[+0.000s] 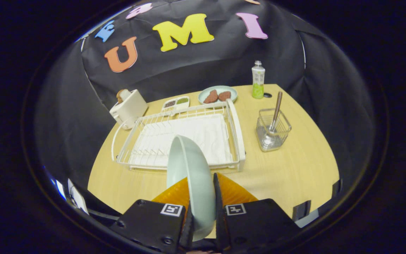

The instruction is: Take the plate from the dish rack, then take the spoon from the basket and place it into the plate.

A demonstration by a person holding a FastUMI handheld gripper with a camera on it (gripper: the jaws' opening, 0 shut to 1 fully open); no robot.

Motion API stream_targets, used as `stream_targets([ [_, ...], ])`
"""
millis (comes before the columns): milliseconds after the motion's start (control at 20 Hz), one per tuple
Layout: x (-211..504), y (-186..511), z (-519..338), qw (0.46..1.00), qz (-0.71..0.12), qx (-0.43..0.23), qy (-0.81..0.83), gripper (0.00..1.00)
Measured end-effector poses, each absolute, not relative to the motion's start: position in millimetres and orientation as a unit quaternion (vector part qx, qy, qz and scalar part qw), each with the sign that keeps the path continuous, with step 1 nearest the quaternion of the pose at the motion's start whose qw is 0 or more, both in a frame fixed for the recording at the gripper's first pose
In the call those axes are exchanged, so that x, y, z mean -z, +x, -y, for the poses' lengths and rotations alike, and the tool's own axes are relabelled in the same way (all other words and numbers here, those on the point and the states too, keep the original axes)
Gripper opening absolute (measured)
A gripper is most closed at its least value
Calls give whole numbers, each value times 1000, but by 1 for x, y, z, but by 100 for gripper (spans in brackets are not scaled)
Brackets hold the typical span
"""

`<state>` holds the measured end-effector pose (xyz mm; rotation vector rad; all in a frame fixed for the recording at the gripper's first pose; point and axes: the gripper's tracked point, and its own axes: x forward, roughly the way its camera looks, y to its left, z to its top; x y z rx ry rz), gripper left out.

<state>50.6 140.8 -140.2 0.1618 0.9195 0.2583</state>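
Right now the plate (190, 173), a pale green one, stands on edge between the jaws of the gripper (202, 197), which are clenched on it: one finger presses its hollow face and the other its back, with the rim rising up and ahead of the fingertips. Held this way, the plate hangs over the near edge of the white wire dish rack (180, 139) and hides part of the rack's front rail. The rack sits on the wooden tabletop (291, 165), lined with a white mat, its tall handle loop on the side toward the basket. Well apart from the plate, off to the right of the rack, stands the small clear basket (272, 130), and the spoon (276, 111) leans upright in it with its handle sticking out above the rim. Beyond the rack lies a second plate (217, 94) carrying two brownish pieces of food, and just beside that a little white divided dish (176, 104) with dark and green fillings. Past the basket, near the far edge of the tabletop, a green-labelled bottle (258, 79) stands upright. A white toaster (128, 107) sits at the rack's far left corner.
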Motion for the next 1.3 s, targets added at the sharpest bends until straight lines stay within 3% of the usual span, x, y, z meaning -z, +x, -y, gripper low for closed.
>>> stream_targets([
  [700, 231, 31, -144, 816, -484, -177, 261, 32],
  [900, 243, 40, -145, 808, -495, -176, 268, 41],
  [1300, 237, 50, -121, 842, -466, -150, 227, 57],
])
